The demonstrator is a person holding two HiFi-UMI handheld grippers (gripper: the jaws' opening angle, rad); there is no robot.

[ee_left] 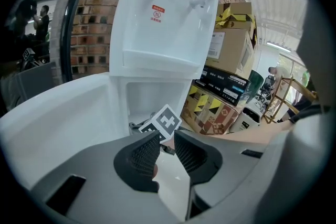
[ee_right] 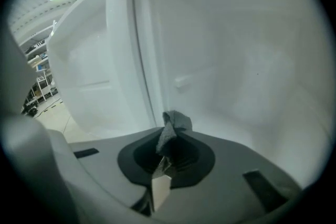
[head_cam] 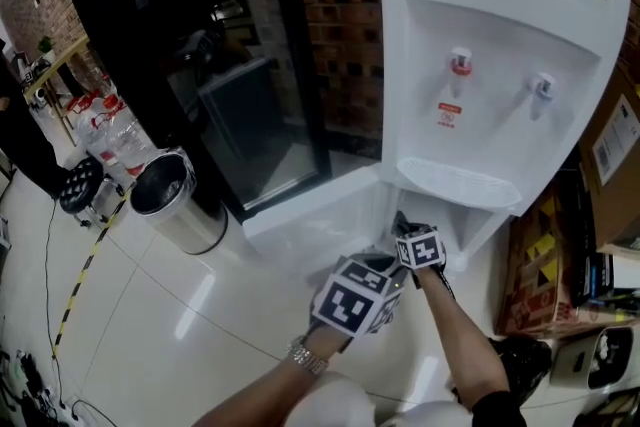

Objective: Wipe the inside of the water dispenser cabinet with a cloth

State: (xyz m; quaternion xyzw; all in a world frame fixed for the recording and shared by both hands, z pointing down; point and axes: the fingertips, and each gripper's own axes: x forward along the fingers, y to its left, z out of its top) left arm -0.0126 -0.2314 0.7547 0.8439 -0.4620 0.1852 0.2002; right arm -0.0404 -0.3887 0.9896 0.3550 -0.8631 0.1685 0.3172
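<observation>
Visitor: Cloth (ee_right: 176, 122), upper centre of the right gripper view. Can it be seen from the head view?

Onlooker: No. There the marker cube (head_cam: 420, 250) of the right gripper (ee_right: 170, 140) covers it. The cabinet (ee_left: 153, 93) under the water dispenser (head_cam: 500, 65) shows only a narrow strip of its opening. Both forearms are cut off at the lower edge of the frame.

Visitor: Pose of the arms?

Onlooker: The right forearm (head_cam: 468, 335) runs from the lower right up toward the centre, and its gripper points into the cabinet mouth. The left gripper (ee_left: 167, 140) sits just beside it, lower and to the left. It is outside the cabinet, near the open white door (head_cam: 310, 215). A metal band (head_cam: 305, 355) circles the left wrist.

Visitor: Jaws and cloth?

Onlooker: The right jaws are pressed together on the grey cloth. A crumpled tuft of it stands up past the tips, close to the white inner wall. Whether it touches that wall cannot be told. The left jaws stand apart with nothing between them. Beyond them, at centre frame, appear the other gripper's cube and the cabinet recess.
</observation>
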